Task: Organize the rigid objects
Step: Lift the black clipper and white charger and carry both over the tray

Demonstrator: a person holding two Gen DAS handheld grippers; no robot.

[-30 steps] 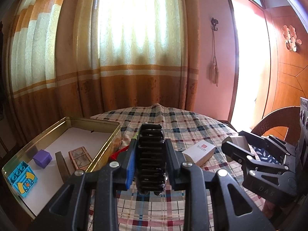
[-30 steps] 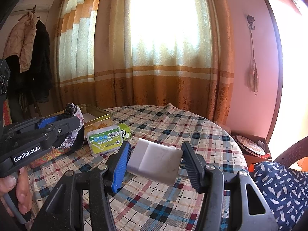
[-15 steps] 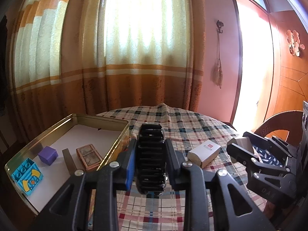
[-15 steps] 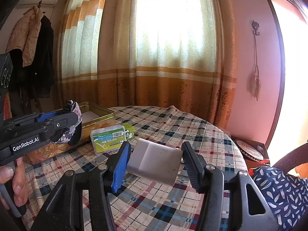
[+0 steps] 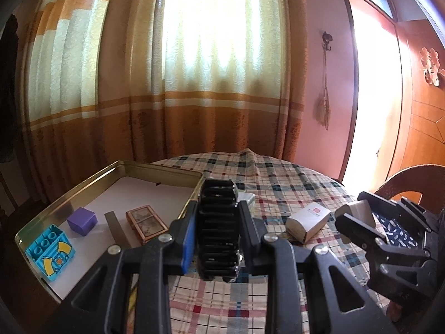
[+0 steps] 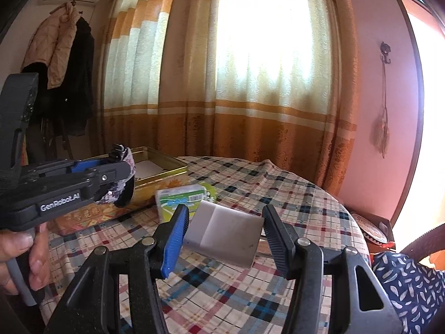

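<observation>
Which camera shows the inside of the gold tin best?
The left wrist view: it looks down into the gold tin, showing the purple cube, blue block and card box. The right wrist view shows only its outer wall, partly behind the left gripper.

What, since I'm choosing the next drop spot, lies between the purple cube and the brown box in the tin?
A dark flat strip lies between the purple cube and the brown box in the tin; the left wrist view shows it.
</observation>
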